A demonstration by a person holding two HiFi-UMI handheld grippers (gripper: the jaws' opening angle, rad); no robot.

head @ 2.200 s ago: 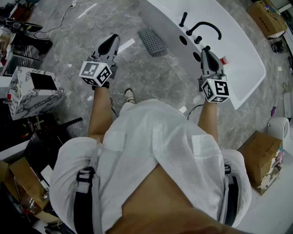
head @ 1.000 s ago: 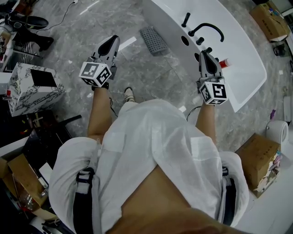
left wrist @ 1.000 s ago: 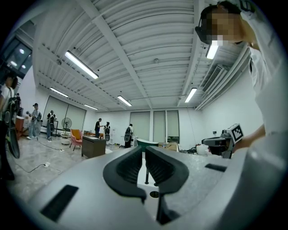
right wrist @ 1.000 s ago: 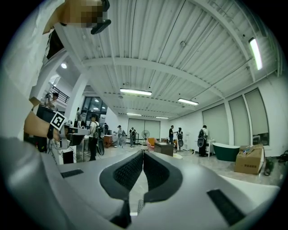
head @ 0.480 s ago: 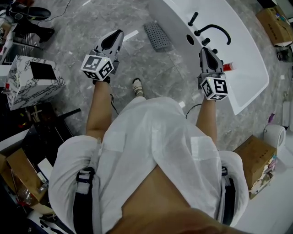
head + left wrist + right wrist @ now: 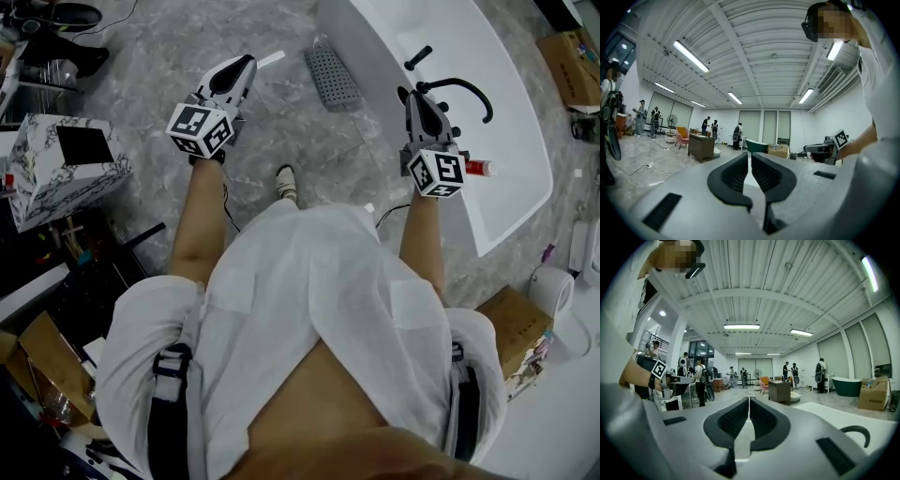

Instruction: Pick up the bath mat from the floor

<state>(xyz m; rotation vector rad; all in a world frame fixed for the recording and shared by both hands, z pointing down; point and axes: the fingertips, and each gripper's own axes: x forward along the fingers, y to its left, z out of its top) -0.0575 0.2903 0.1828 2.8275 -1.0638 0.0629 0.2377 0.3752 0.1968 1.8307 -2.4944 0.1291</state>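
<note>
The bath mat, a small grey perforated rectangle, lies on the marble floor against the tub's outer side. My left gripper is held out at chest height, to the left of the mat in the head view, shut with nothing in it. My right gripper hovers over the tub's rim by the faucet, also shut and empty. Both gripper views look level across the room, and the mat does not appear in them. The left gripper's and the right gripper's black jaws meet with nothing between them.
A white bathtub with a black faucet fills the upper right. A red-capped tube lies on its rim. A marble-patterned box stands at the left, a cardboard box at the right. My shoe is below the mat.
The person has stepped forward toward the tub, so mat and faucet have slid right in the head view. Both grippers stay raised and shut.
</note>
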